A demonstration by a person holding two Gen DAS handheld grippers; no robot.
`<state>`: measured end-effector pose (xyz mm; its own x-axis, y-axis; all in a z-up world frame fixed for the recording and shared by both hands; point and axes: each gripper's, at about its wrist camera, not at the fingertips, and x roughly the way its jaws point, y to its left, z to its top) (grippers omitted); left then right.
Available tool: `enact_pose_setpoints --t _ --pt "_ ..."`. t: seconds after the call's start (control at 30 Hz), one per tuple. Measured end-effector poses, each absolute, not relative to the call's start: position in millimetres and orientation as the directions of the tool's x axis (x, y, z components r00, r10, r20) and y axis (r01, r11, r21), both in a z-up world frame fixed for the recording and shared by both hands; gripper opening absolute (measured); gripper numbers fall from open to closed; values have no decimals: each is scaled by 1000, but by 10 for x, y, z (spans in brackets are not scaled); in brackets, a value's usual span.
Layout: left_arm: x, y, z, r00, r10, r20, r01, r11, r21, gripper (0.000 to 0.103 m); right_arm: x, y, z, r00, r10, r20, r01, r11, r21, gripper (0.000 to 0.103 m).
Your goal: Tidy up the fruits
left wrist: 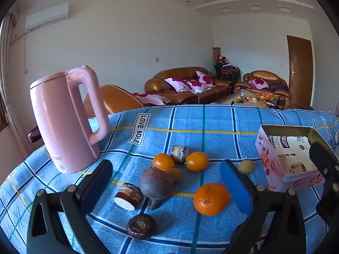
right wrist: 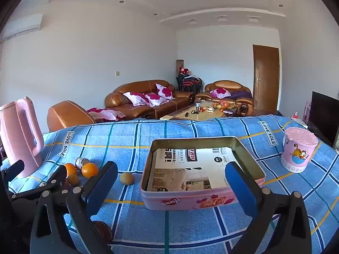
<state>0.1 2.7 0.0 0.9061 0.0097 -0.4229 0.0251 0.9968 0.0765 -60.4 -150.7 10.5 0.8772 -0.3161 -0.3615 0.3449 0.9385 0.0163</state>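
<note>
My left hand-held gripper hangs wide open, holding nothing, over the near edge of the surface, its pads either side of a mandarin and a dark fruit. My right hand-held gripper is equally open and empty, framing the pink tin toward the right edge.

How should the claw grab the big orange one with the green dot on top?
Grip the big orange fruit across its round middle, coming down from above. It sits alone on the blue cloth, with clear space on both sides, so one pad can probably slide down each side. The left claw is open and already near it, wide enough to fit around.
</note>
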Motion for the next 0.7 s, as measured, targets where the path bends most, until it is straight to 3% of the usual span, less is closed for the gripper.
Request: enact_pose_setpoints --t 0.17,0.7 --pt "-3 -5 7 899 -45 -435 81 995 66 103 -602 -1502 104 877 -314 -365 343 939 17 102" --pt "12 54 -21 894 -36 -446 64 997 48 103 -585 -1492 86 873 -313 -373 341 940 10 102"
